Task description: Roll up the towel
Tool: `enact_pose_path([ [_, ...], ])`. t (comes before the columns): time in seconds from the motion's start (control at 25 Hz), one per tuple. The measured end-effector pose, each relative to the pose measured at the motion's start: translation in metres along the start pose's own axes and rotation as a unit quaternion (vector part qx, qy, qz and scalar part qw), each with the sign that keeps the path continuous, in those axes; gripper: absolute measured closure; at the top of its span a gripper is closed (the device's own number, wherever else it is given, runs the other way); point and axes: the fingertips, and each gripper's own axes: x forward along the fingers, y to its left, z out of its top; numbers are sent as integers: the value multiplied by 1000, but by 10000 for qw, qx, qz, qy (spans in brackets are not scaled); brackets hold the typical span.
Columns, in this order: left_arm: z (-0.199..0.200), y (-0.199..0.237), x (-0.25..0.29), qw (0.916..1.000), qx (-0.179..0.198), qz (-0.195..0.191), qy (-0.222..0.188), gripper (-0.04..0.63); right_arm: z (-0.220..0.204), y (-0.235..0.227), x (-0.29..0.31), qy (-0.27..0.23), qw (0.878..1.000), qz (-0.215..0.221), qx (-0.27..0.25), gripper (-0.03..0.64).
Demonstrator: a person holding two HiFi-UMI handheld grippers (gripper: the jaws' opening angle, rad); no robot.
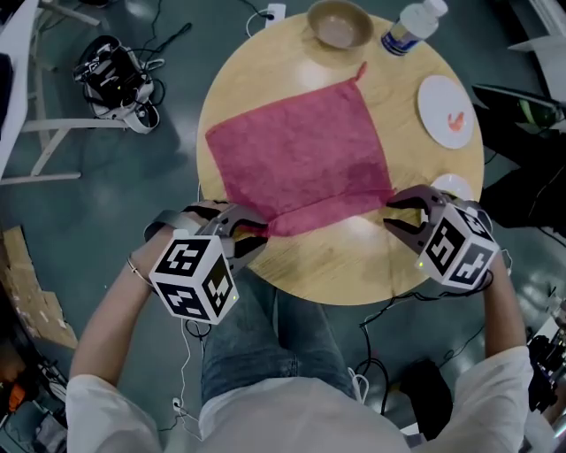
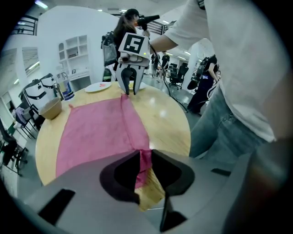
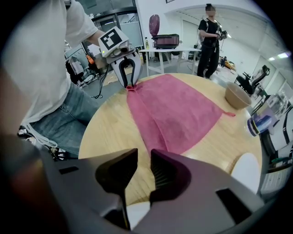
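L claw [image 2: 145, 156]: pressed together on the near-left corner of the towel [image 1: 301, 150]; pink cloth bunched betw. the pads, a bit of it hanging below the tips. Claw angled steeply down, marker cube [image 1: 195, 276] toward the person.

R claw [image 3: 143, 159]: jaws a narrow slit apart, only bare wood showing in the gap. Tips sit just short of the towel's near-right corner, at the cloth's edge; contact w/ the cloth can't be told. Also pointing steeply down.

Towel: pink-red, spread flat on the round wooden surface [image 1: 354, 261], roughly centred. Narrow turned-over band runs along the near edge from one claw to the other, w/ a crease line parallel to it. Small hang loop [image 1: 361, 71] at the far-right corner, lying on the wood.

Other items on surface, all clear of the towel:
- tan bowl [image 1: 340, 24], far edge, just beyond the loop
- plastic bottle [image 1: 411, 25] w/ blue label, lying at far right
- white plate [image 1: 445, 111] w/ a red mark, right side
- second white dish [image 1: 453, 184], partly hidden behind R claw

Person sits at the near edge of the surface, jeans [image 1: 265, 345] below it. Cables & dark gear [image 1: 115, 75] on the floor to the left.
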Motion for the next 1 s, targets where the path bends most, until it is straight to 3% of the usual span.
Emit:
enact_pose_path([
  [0.28,-3,-5,-6,9957,-863,-130,-315,558,5,1,5,-136,9999,76,35,528],
  [0.52,0,-20,-13,9789,-1890,-78,-777,565,5,2,5,-106,9999,89,58,529],
  [0.84,15,-49,-10,9284,-3424,-423,-1379,565,4,1,10,-37,9998,179,39,528],
  [1.0,7,-35,-11,9009,-4054,-328,-1517,565,7,-1,12,-49,9998,179,37,528],
])
